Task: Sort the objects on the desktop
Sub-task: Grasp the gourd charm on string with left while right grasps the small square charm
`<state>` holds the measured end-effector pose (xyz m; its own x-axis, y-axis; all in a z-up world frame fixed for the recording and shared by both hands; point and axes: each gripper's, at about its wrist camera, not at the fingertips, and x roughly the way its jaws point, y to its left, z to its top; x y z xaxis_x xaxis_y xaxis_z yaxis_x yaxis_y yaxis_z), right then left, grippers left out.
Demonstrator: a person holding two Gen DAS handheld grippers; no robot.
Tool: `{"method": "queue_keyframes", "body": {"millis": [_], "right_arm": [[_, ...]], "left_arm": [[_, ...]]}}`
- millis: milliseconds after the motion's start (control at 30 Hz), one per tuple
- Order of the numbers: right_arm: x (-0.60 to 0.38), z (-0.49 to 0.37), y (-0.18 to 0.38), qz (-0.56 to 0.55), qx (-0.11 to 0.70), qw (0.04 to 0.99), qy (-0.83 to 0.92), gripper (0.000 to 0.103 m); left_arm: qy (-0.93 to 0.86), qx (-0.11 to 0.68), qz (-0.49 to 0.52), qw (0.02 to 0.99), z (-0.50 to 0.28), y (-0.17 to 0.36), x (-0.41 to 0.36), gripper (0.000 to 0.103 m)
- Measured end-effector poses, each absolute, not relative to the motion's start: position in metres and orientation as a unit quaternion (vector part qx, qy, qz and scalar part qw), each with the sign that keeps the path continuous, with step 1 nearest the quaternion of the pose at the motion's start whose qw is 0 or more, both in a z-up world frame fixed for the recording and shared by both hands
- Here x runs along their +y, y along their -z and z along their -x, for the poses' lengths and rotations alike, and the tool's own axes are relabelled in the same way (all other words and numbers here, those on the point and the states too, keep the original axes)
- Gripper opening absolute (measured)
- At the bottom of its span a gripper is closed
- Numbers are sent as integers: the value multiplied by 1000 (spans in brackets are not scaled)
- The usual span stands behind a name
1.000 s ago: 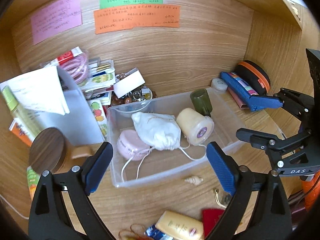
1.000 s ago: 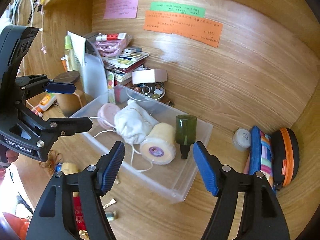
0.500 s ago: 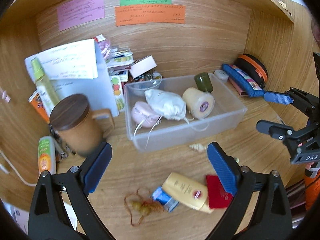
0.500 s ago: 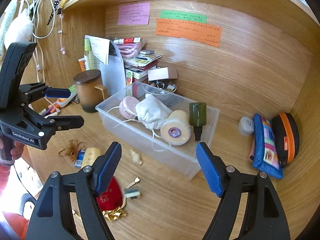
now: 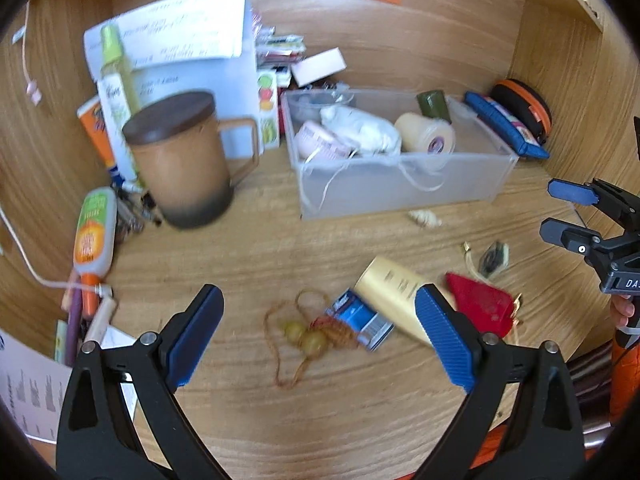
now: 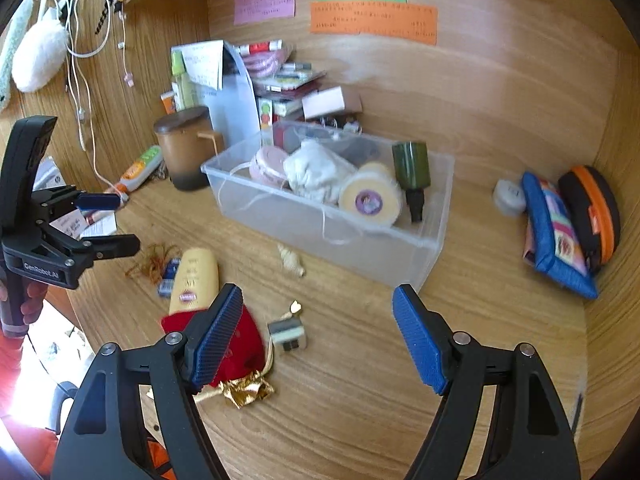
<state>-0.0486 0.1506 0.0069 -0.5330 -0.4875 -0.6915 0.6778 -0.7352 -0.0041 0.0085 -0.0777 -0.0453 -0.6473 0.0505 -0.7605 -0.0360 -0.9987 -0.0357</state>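
1. We see a clear plastic box [image 5: 400,188] sitting on the wooden tabletop [image 5: 320,400], and we tell where everything else is from that box.
2. Inside the box lie a pink round case [image 5: 316,142], a white cloth bag [image 5: 360,130], a cream roll of tape [image 5: 428,138] and a dark green bottle [image 5: 431,103].
3. Just in front of the box a small shell [image 5: 425,218] rests on the tabletop.
4. Farther in front of the box lie a gold tube [image 5: 394,288], a red pouch [image 5: 480,306], a small blue packet [image 5: 358,318] and a brown string with beads [image 5: 304,336].
5. A brown mug with a dark lid [image 5: 180,160] stands to the left of the box.
6. A blue pouch [image 6: 556,228] and a black and orange case [image 6: 592,212] lean to the right of the box.
7. Our left claw [image 5: 320,332] is wide open and holds nothing; it hangs over the string and the blue packet, well in front of the box.
8. Our right claw [image 6: 318,336] is wide open too and grips nothing; it hangs in front of the box, with a small grey clip [image 6: 288,334] on the tabletop below it and the red pouch by its left finger.
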Motion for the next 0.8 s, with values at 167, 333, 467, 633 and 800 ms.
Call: {"method": "queue_keyframes", "body": {"millis": [167,333,467,633,800], "right_arm": [[151,46,10,-356,139,336,861,74],[148,48,26,-371,140,338,854,73],[146,52,35,-386,139,340,846,64],[144,54,43,-398,144,341,839,55],[140,55,47,-400,158,340,836,49]], "left_arm": [[-900,-7,434,23,-17,65,-88,98],[-893,3,450,24,-19,84,-92,98],[-889,7,457,28,-18,93,-92,97],[-885,6,464,35,-15,98,-94,83],[-883,18,467,41,-9,101,-93,76]]}}
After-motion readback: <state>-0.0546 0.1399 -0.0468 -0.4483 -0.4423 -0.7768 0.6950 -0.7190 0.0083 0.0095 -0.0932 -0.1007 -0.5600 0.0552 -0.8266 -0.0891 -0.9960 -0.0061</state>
